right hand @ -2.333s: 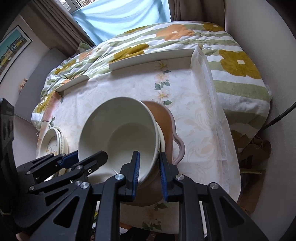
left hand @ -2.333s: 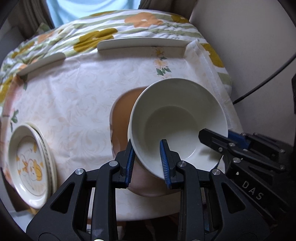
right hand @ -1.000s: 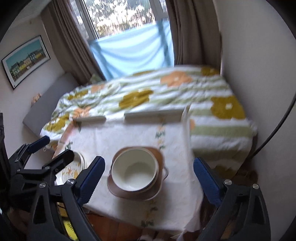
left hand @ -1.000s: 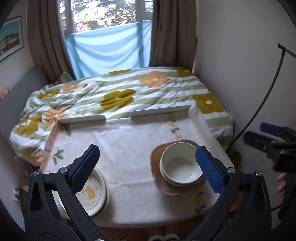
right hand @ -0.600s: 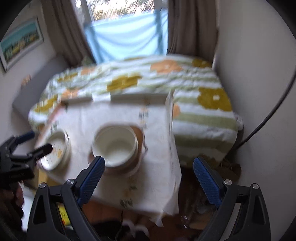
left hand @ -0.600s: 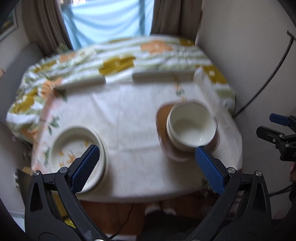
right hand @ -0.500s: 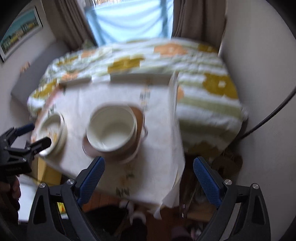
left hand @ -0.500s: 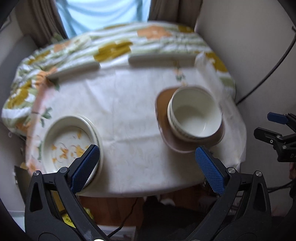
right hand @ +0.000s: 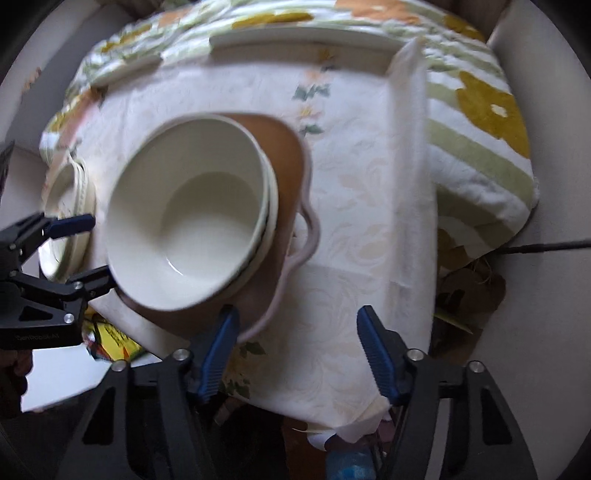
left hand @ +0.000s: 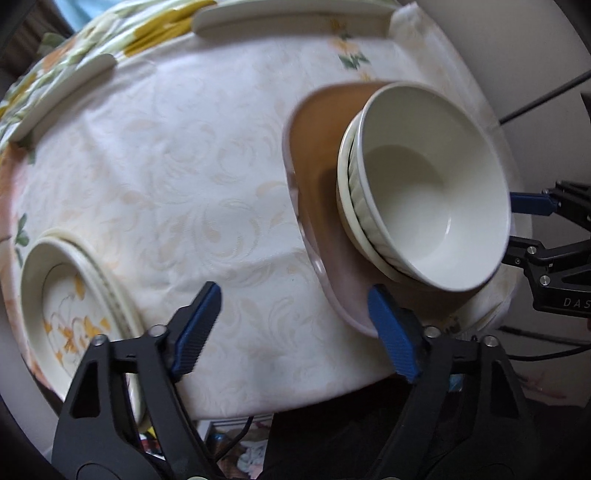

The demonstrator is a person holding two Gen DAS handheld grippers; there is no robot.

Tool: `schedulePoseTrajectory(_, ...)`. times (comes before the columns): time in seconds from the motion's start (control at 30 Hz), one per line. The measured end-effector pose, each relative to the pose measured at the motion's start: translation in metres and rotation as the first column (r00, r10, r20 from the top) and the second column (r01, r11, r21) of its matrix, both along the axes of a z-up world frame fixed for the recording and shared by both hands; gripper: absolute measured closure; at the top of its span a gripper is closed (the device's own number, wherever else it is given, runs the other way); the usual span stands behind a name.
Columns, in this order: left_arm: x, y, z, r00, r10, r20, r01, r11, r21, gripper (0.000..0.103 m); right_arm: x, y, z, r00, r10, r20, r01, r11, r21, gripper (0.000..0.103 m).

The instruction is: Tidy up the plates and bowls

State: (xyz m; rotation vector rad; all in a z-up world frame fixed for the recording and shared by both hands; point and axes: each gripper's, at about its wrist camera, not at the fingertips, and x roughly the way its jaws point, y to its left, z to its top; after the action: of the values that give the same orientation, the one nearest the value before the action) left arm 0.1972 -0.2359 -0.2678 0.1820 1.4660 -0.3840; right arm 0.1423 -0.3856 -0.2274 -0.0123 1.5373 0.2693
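Observation:
Cream bowls [left hand: 432, 192] [right hand: 184, 221] sit nested on a brown tray [left hand: 314, 147] [right hand: 284, 155] with a pink rim, on the white-clothed table [left hand: 184, 166]. A stack of flower-patterned plates [left hand: 70, 310] [right hand: 66, 206] lies at the table's left front corner. My left gripper [left hand: 295, 314] points down at the front edge. Its jaws are closing, with the tray's near corner just inside the right pad, untouched. My right gripper [right hand: 297, 343] also points down with closing jaws. The tray's near rim lies by its left pad, and the pads grip nothing.
Two cream rails [left hand: 291, 22] line the table's far edge, with flowered bedding [right hand: 480, 110] behind and to the right. The cloth's hem [right hand: 410, 184] hangs over the right side. A dark cable [right hand: 543, 245] runs along the wall. Clutter lies on the floor below the front edge.
Both grippers held the top bowl's rim, let it go onto the stack and rose. Since then both have dropped towards the table, tipped downward, and their jaws have narrowed.

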Motion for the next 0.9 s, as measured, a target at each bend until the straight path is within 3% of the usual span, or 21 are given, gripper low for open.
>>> schedulePoseTrajectory(0.13,0.006,-0.006,-0.012,0.999,-0.023,-0.032,0.023,1.000,-0.013,0.039,0.007,0.008,-0.016,0.999,0.023,-0.050,-0.022,1.000,0.010,0.053)
schedulePoseTrajectory(0.2,0.008,-0.010,-0.018,0.998,-0.036,-0.043,0.035,0.999,-0.022,0.051,0.008,0.010,-0.023,0.998,0.019,-0.059,-0.017,1.000,0.026,0.059)
schedulePoseTrajectory(0.33,0.009,-0.016,-0.026,0.998,-0.050,-0.044,0.049,0.998,-0.034,0.065,0.005,0.013,-0.030,1.000,0.008,-0.026,-0.007,0.999,0.052,0.072)
schedulePoseTrajectory(0.5,0.003,-0.027,-0.024,0.994,-0.104,0.028,0.106,0.993,-0.055,0.085,-0.003,0.021,-0.033,0.999,0.030,0.032,-0.032,0.997,0.067,0.084)
schedulePoseTrajectory(0.9,-0.015,-0.037,-0.016,0.976,-0.150,0.156,0.152,0.988,0.001,0.087,-0.012,0.025,-0.025,0.988,0.062,0.141,-0.069,0.996,0.048,0.087)
